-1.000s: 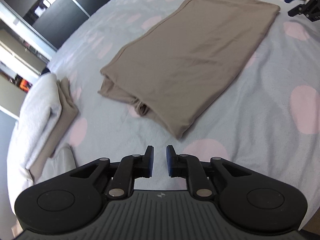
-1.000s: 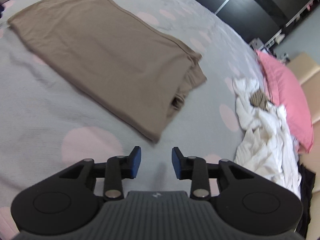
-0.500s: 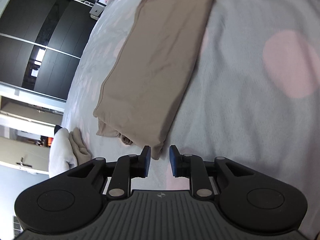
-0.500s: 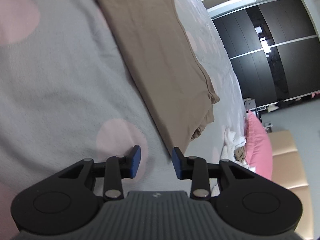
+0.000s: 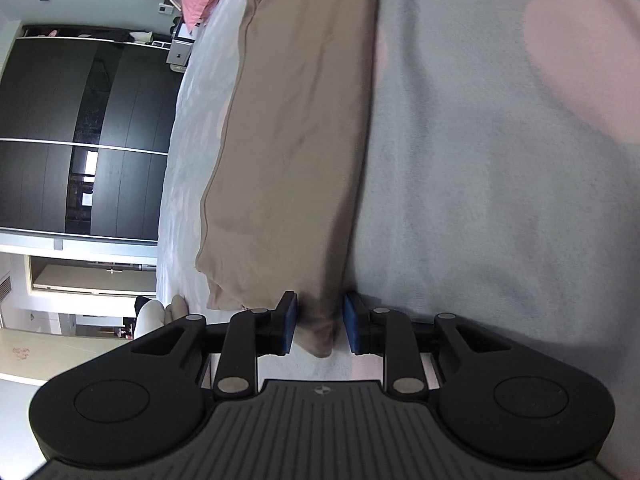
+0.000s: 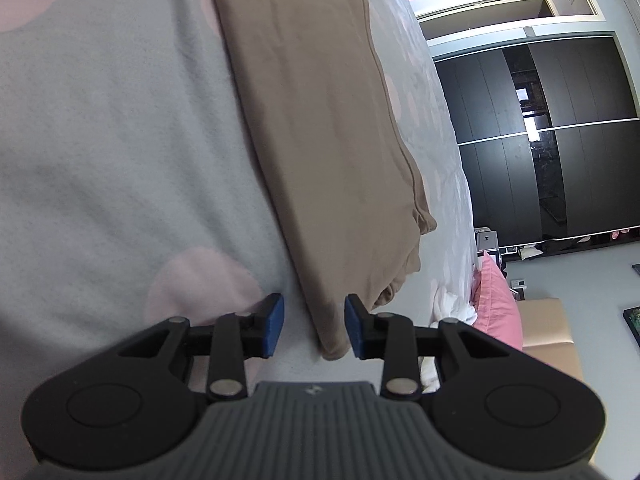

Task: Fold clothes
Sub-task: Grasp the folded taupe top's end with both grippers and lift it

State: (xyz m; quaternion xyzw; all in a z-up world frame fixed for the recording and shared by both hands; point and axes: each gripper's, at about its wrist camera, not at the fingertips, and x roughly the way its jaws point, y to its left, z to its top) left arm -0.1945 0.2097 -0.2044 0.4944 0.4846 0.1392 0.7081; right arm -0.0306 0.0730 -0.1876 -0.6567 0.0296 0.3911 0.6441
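A taupe garment [image 5: 292, 128], folded into a long strip, lies flat on the grey bedspread with pink dots [image 5: 500, 160]. My left gripper [image 5: 320, 325] is turned on its side and stands open, one near corner of the strip between its blue pads, with gaps on both sides. In the right wrist view the same garment [image 6: 320, 120] runs away from me. My right gripper [image 6: 314, 327] is also on its side and open, the other near corner lying between its pads, close to the right one.
Black sliding wardrobe doors [image 5: 80, 140] fill the far wall. A pink pillow [image 6: 494, 300] and crumpled white laundry [image 6: 450, 300] lie at one end of the bed. Folded pale clothes [image 5: 154, 314] sit at the other end.
Both grippers dropped low to the bed, rolled onto their sides and slid up to the garment's near corners, which now lie between the open jaws.
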